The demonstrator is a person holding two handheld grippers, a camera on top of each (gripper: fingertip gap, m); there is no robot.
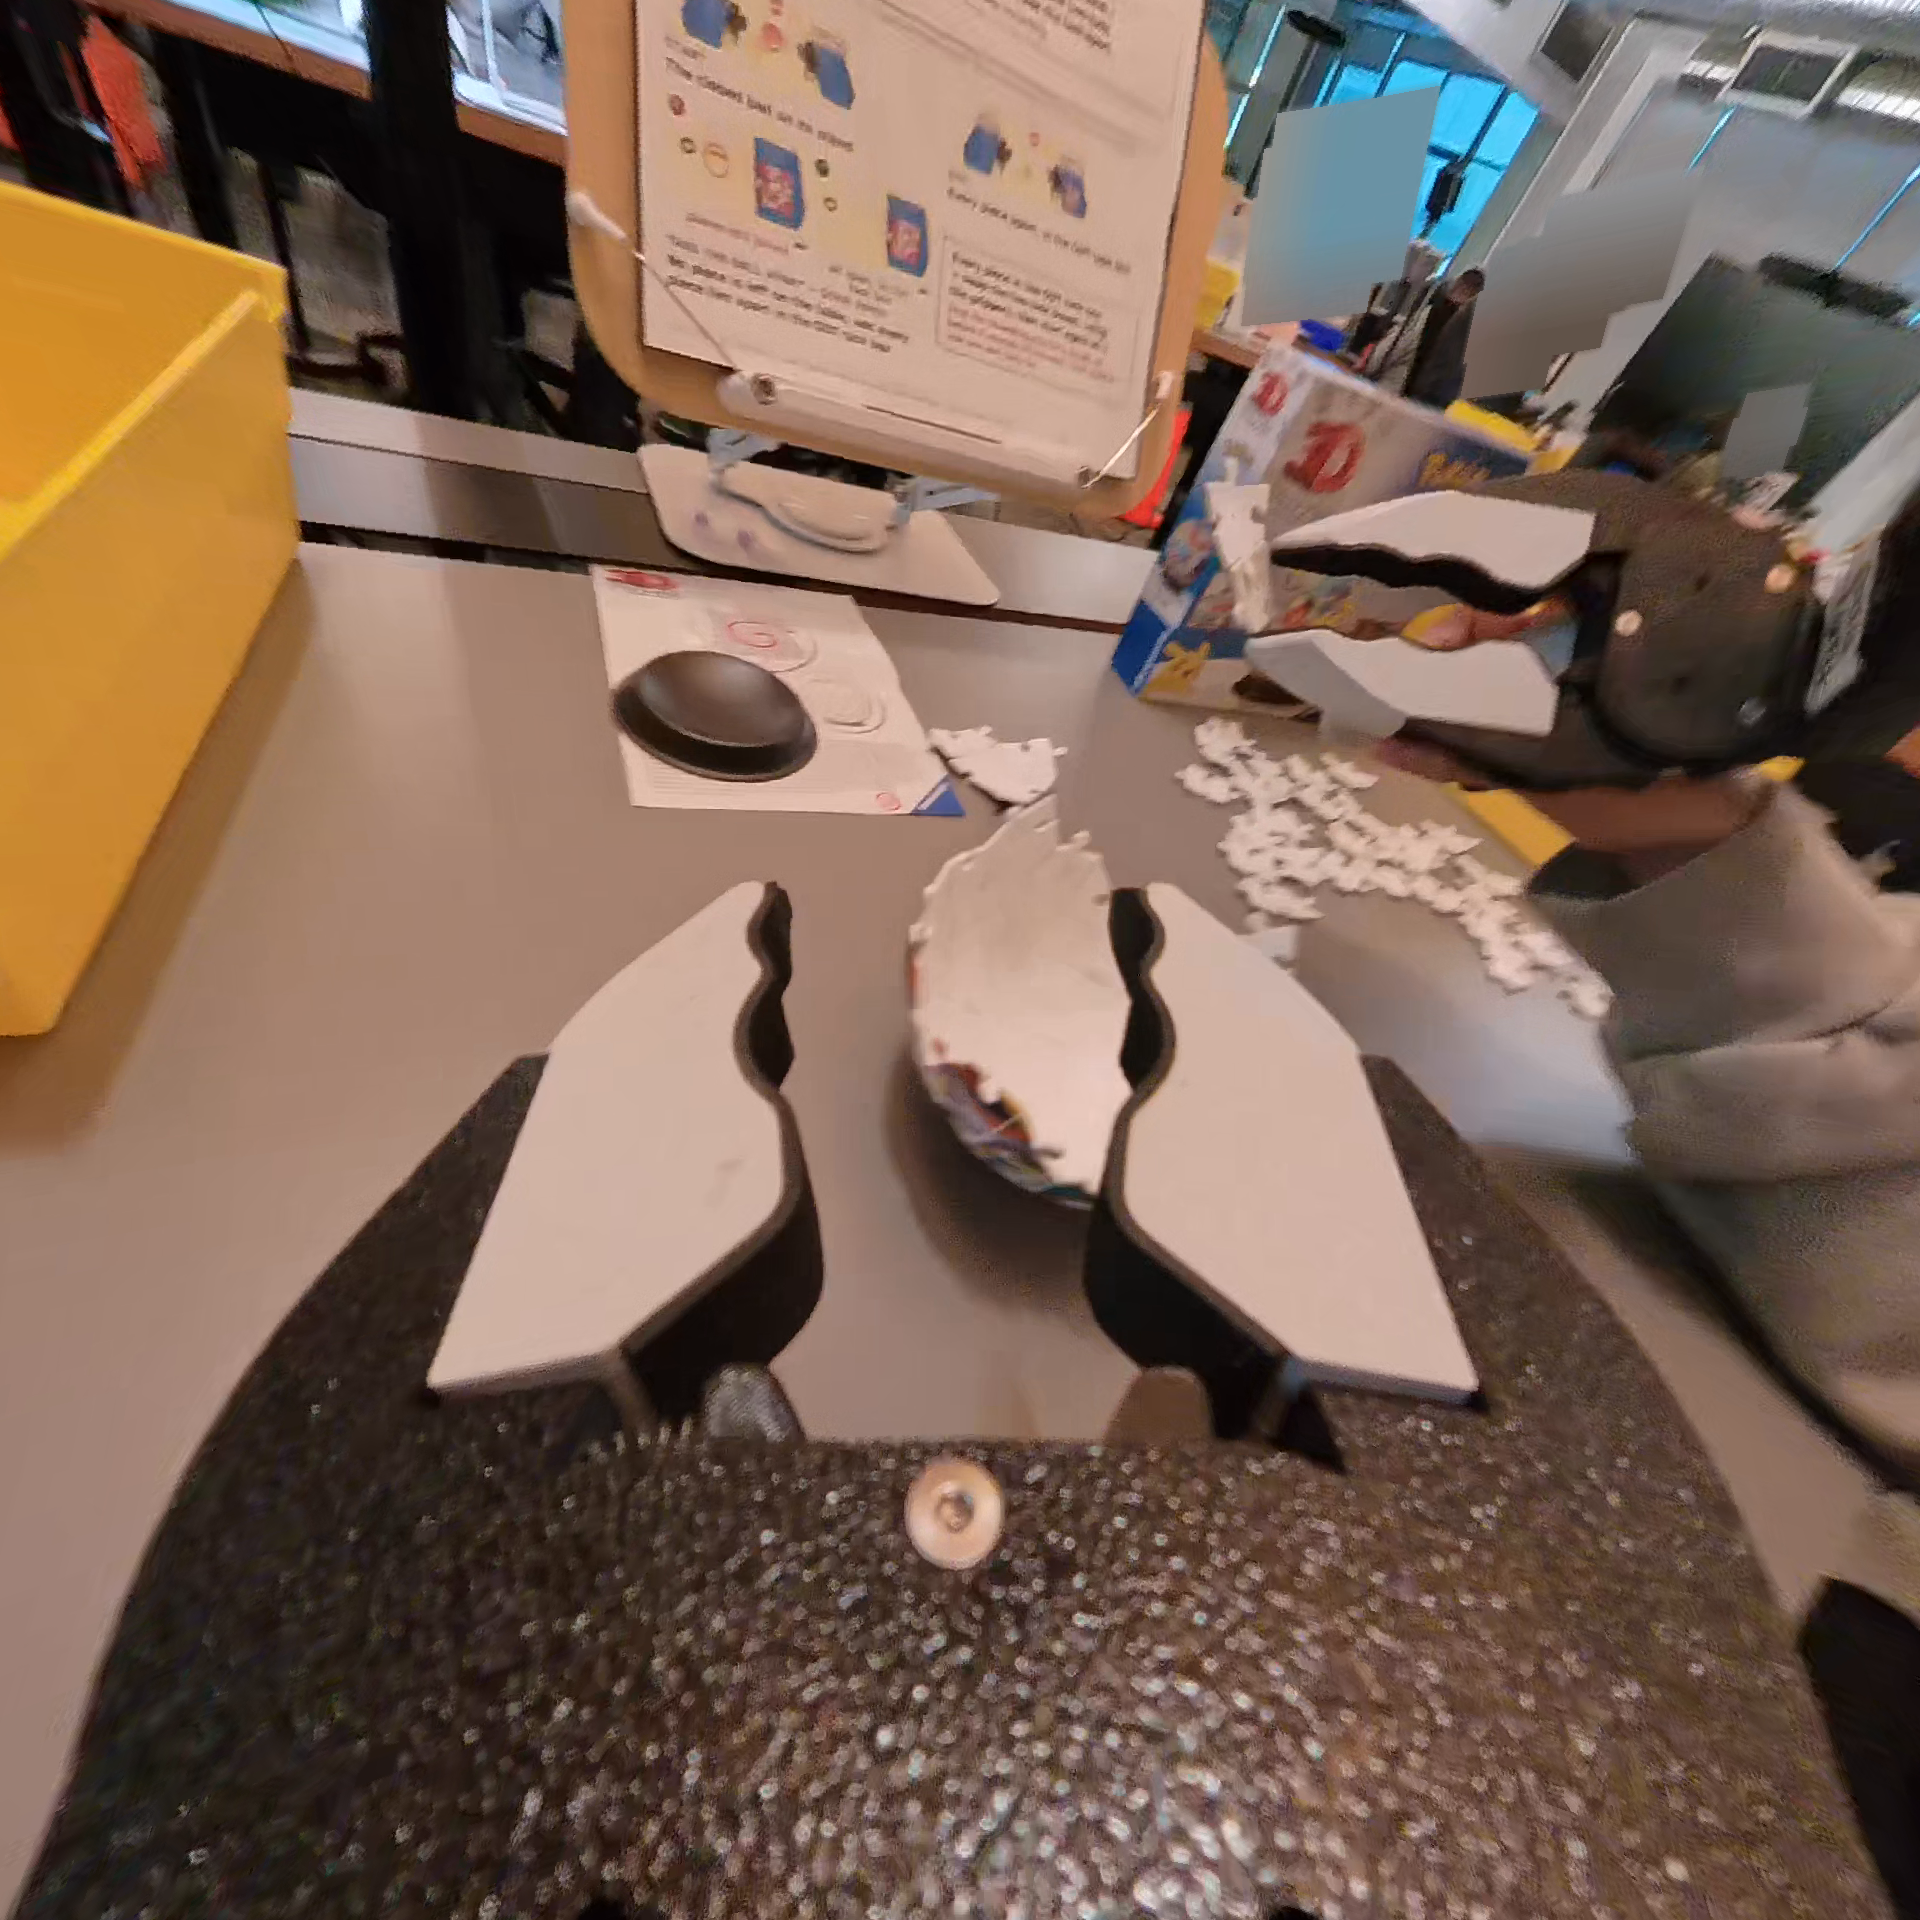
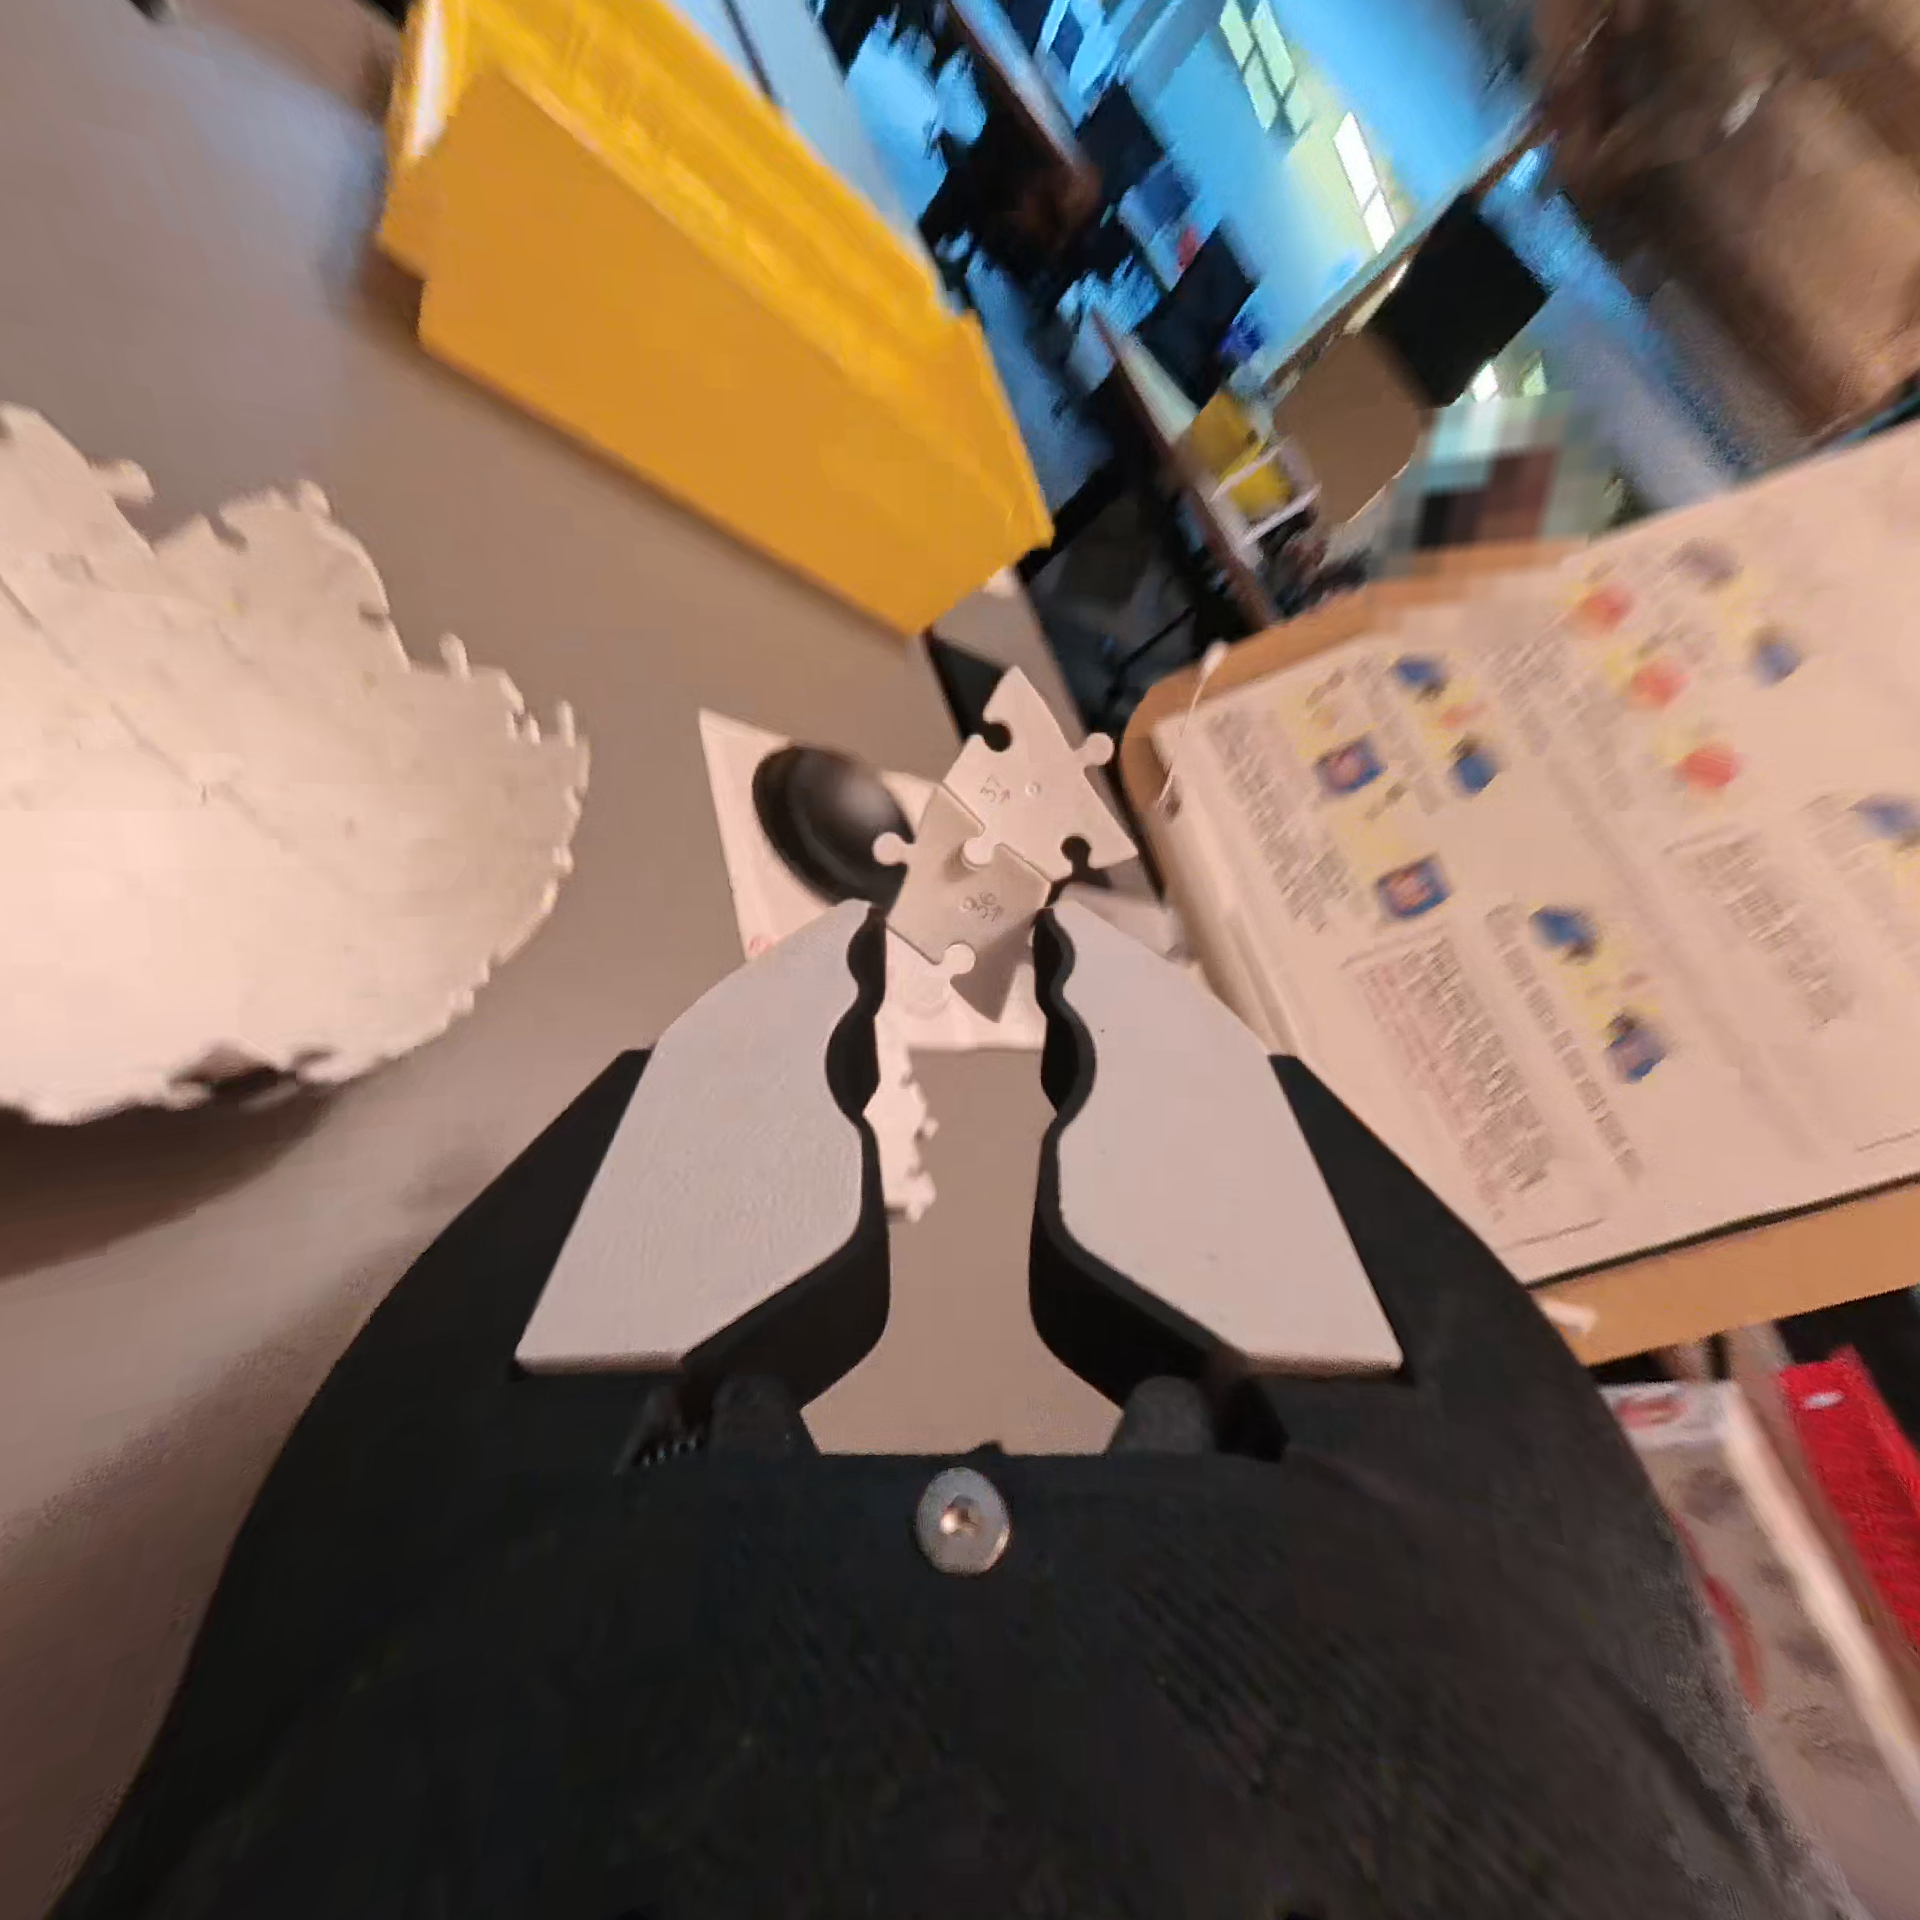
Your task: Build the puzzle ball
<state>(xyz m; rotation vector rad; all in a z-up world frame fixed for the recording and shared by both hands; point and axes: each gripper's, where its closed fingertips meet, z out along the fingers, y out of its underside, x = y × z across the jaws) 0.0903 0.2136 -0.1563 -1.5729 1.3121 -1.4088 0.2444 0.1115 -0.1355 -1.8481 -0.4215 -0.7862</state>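
The half-built puzzle ball shell (image 1: 1023, 1023), white inside and printed outside, rests on the grey table (image 1: 416, 935). It stands on edge between my left gripper's (image 1: 951, 909) open fingers, leaning against the right finger (image 1: 1226, 1091); the left finger is apart from it. The shell also shows at the left of the right wrist view (image 2: 239, 779). My right gripper (image 2: 961, 925) is shut on a small cluster of joined grey-backed puzzle pieces (image 2: 1003, 842), held in the air. In the left wrist view that gripper (image 1: 1283, 608) hovers at the right, above the table, with the cluster (image 1: 1242, 561) at its tips.
A yellow bin (image 1: 125, 582) stands at the left. A black round stand (image 1: 717, 712) lies on a leaflet. A clipboard with an instruction sheet (image 1: 894, 208) stands at the back. The puzzle box (image 1: 1320, 468), a pile of loose white pieces (image 1: 1351, 831) and a small joined patch (image 1: 997, 758) are at the right. Left tips to right tips: about 20 centimetres.
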